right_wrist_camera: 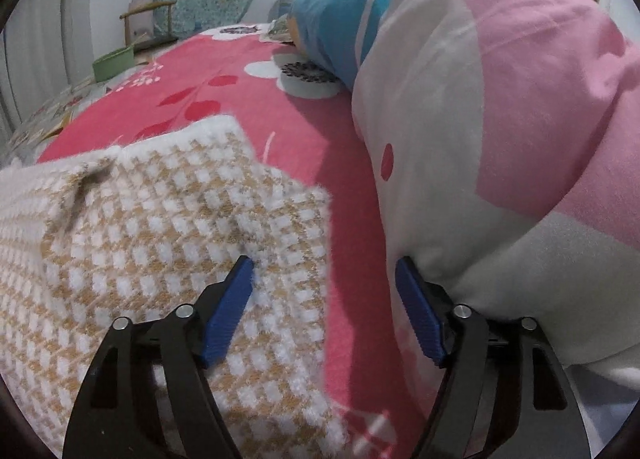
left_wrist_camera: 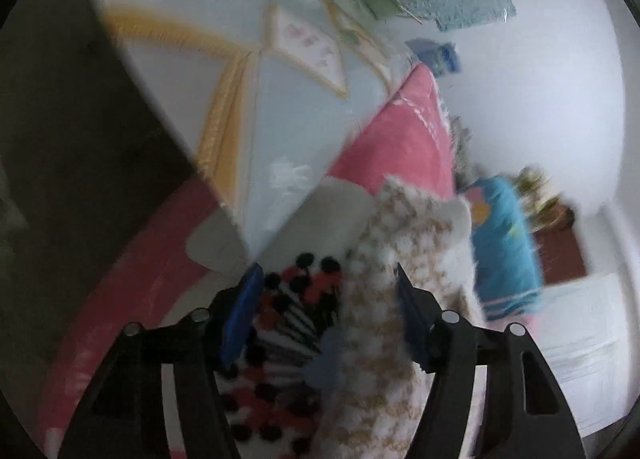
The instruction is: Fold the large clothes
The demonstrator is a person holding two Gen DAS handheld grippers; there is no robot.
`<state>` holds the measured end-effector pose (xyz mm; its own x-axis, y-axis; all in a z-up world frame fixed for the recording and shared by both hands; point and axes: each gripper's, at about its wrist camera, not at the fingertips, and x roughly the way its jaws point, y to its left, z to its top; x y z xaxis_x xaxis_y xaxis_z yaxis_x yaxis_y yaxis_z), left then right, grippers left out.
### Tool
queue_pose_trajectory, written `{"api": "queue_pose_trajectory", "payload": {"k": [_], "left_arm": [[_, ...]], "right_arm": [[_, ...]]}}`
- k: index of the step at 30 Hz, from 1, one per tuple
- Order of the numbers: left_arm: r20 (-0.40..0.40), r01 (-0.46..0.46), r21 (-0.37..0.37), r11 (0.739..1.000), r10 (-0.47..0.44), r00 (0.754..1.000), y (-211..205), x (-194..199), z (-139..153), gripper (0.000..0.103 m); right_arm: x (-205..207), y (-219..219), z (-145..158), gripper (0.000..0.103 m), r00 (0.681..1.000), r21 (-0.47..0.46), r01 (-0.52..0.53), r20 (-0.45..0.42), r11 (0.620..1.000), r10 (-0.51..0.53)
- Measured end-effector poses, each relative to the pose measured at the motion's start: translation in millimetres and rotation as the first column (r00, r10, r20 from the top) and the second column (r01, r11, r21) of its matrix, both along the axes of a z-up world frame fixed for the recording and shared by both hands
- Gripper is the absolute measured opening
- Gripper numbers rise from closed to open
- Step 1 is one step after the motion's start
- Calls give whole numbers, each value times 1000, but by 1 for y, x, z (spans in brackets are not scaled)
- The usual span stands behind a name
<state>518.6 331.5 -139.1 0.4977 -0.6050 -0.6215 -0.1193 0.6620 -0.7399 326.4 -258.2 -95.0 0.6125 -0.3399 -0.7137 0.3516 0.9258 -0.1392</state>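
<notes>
My left gripper point(left_wrist_camera: 326, 313) is spread, fuzzy checked garment point(left_wrist_camera: 384, 299) lying between its fingers, running away from me. My right gripper point(right_wrist_camera: 324, 307) gapes too, empty over the red bedspread point(right_wrist_camera: 280, 131); the garment's edge lies under its left finger, quilt point(right_wrist_camera: 500, 119) pressing rightward.

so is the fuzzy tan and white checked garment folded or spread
Partly folded: in the right wrist view the fuzzy tan and white checked garment shows layered edges on the pink bedspread.
</notes>
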Motion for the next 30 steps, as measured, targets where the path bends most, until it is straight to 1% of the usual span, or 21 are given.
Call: {"api": "queue_pose_trajectory", "payload": {"k": [1, 2, 3, 4, 6, 8, 11, 13, 15, 17, 18, 19, 20, 21, 23, 24, 25, 26, 27, 28, 30], "left_arm": [[103, -20, 177, 984, 2, 995, -9, -13, 31, 61], [188, -57, 321, 945, -5, 982, -19, -26, 56, 60], [285, -97, 458, 883, -43, 958, -34, -43, 83, 59], [353, -104, 542, 834, -113, 929, -49, -58, 106, 59], [372, -35, 623, 782, -256, 892, -74, -83, 132, 59], [366, 20, 673, 739, -357, 859, -95, -121, 145, 59], [354, 96, 708, 699, -470, 809, -127, -200, 145, 61], [338, 141, 702, 698, -501, 797, -143, -242, 132, 61], [333, 165, 674, 720, -496, 802, -154, -272, 118, 61], [315, 177, 699, 692, -521, 793, -170, -285, 104, 61], [306, 167, 730, 662, -537, 786, -179, -289, 98, 62], [290, 177, 756, 630, -565, 772, -189, -293, 91, 69], [275, 187, 773, 607, -585, 763, -194, -294, 84, 73], [255, 198, 803, 563, -624, 739, -203, -295, 77, 74], [228, 147, 891, 429, -703, 674, -220, -299, 64, 78], [196, 91, 943, 319, -758, 622, -233, -301, 55, 79], [169, 55, 967, 248, -792, 587, -240, -302, 50, 79], [131, 3, 987, 158, -830, 542, -250, -301, 41, 81], [119, -16, 992, 129, -852, 510, -255, -297, 36, 82], [121, -14, 991, 132, -855, 504, -256, -292, 36, 85], [155, -12, 985, 174, -844, 514, -252, -271, 41, 87]], "right_arm": [[-3, 9, 4, 61, 1000, -16, -6, 6, 1000, 6], [-12, 14, 12, 61, 1000, -46, -3, 28, 999, 4], [-17, 16, 16, 61, 999, -62, -4, 51, 998, 7], [-28, 20, 24, 61, 996, -75, -13, 87, 997, 19], [-49, 27, 44, 61, 987, -77, -50, 152, 996, 61], [-86, 35, 63, 63, 971, -17, -94, 221, 995, 96], [-133, 54, 69, 63, 938, 61, -234, 276, 970, 209], [-170, 81, 62, 64, 898, 45, -374, 268, 926, 349], [-192, 104, 48, 64, 869, 4, -453, 224, 891, 441], [-191, 114, 35, 64, 874, 3, -463, 168, 886, 456], [-187, 119, 24, 64, 867, 38, -489, 128, 872, 481], [-188, 124, 19, 64, 858, 51, -509, 112, 859, 502], [-187, 131, 12, 65, 848, 21, -526, 83, 850, 523], [-185, 138, 8, 65, 839, -30, -540, 59, 841, 541], [-186, 158, 3, 79, 815, -214, -561, 27, 799, 579], [-186, 170, 1, 81, 797, -332, -568, 9, 753, 605], [-182, 178, -2, 81, 780, -396, -578, -13, 713, 625], [-177, 182, -4, 83, 766, -424, -593, -33, 685, 642], [-166, 182, -3, 84, 753, -397, -618, -51, 678, 656], [-154, 180, -3, 84, 749, -379, -629, -61, 679, 660], [-135, 175, -2, 88, 744, -368, -636, -62, 678, 665]]}}
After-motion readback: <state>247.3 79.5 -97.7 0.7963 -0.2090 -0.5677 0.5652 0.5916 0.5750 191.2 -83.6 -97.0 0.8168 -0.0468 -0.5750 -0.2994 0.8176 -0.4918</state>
